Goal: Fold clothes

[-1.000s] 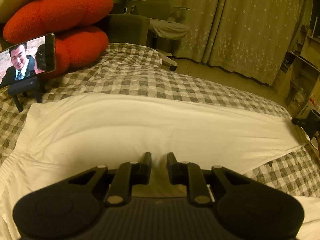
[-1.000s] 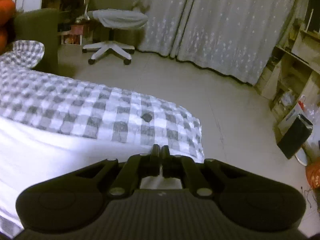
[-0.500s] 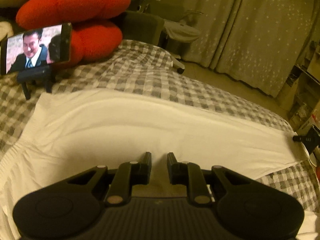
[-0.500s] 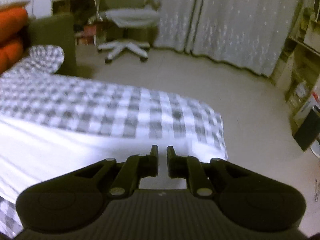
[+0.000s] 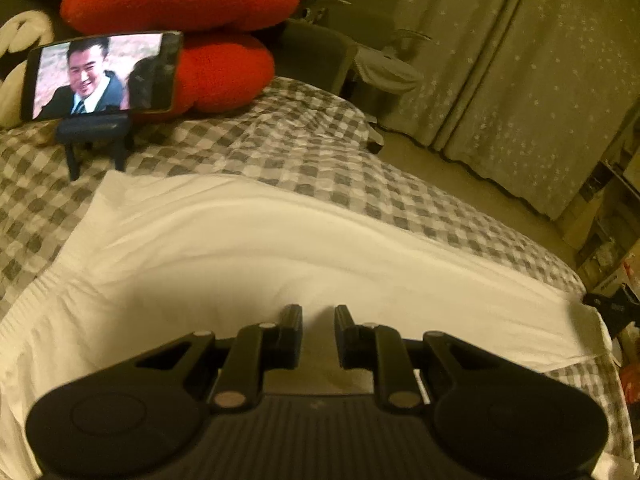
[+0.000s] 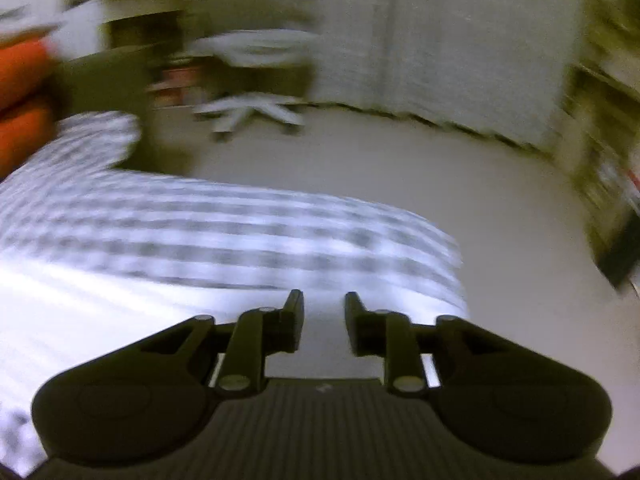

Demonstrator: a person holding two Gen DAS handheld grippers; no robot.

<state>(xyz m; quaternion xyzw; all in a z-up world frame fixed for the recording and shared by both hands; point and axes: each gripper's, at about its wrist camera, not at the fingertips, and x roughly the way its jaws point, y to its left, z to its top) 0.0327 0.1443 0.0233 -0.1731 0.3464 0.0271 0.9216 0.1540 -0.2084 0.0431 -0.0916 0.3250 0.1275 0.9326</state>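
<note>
With the left tongs [image 5: 318,316] narrowly parted and the right tongs [image 6: 323,303] opening, both empty over the white garment [image 5: 256,256] spread ahead on the checked bed [image 5: 304,148], the released fold could slump crooked.

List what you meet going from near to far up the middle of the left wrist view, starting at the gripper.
left gripper → white garment spread flat → grey checked bedcover → grey chair beyond the bed's edge → pale curtain at the back.
</note>
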